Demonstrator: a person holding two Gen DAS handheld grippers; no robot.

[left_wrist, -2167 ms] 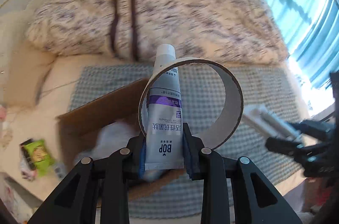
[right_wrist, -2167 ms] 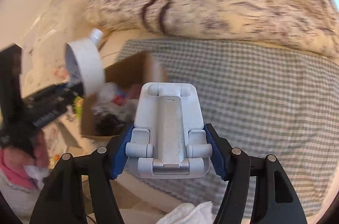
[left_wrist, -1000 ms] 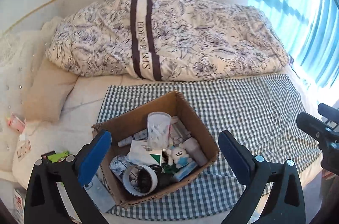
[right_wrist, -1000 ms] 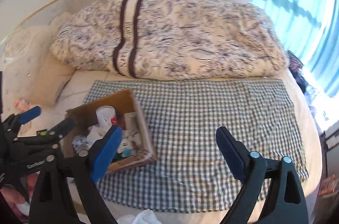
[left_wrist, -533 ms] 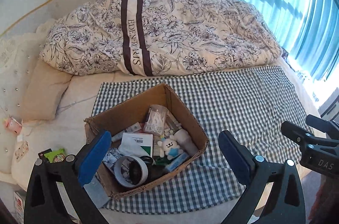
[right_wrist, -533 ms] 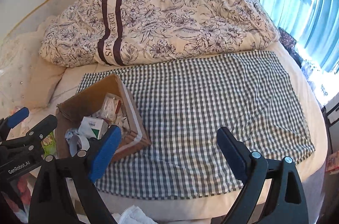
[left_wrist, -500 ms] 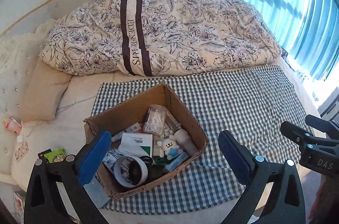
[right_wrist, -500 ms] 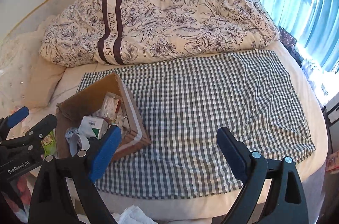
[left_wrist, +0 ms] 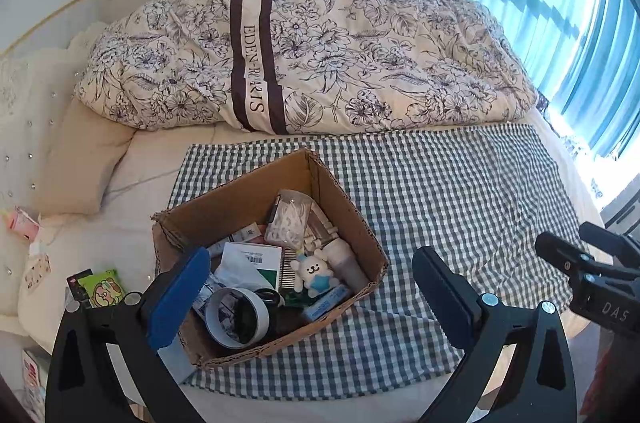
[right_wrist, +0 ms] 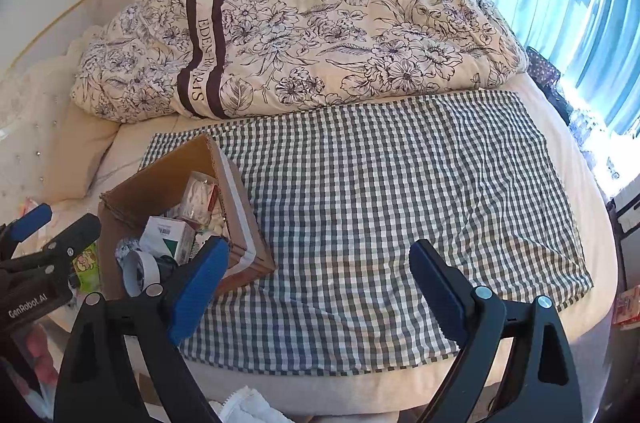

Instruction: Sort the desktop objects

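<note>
Both grippers — left gripper (left_wrist: pixel 312 287), right gripper (right_wrist: pixel 320 281) — gape wide, fingers empty, cardboard box (left_wrist: pixel 344 207) just beyond the left one.

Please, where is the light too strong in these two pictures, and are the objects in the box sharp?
Left wrist view: the window at the right edge is blown out white; box contents are sharp. Right wrist view: the same glare at the right edge; the box is sharp, and fisheye bends the edges.
</note>
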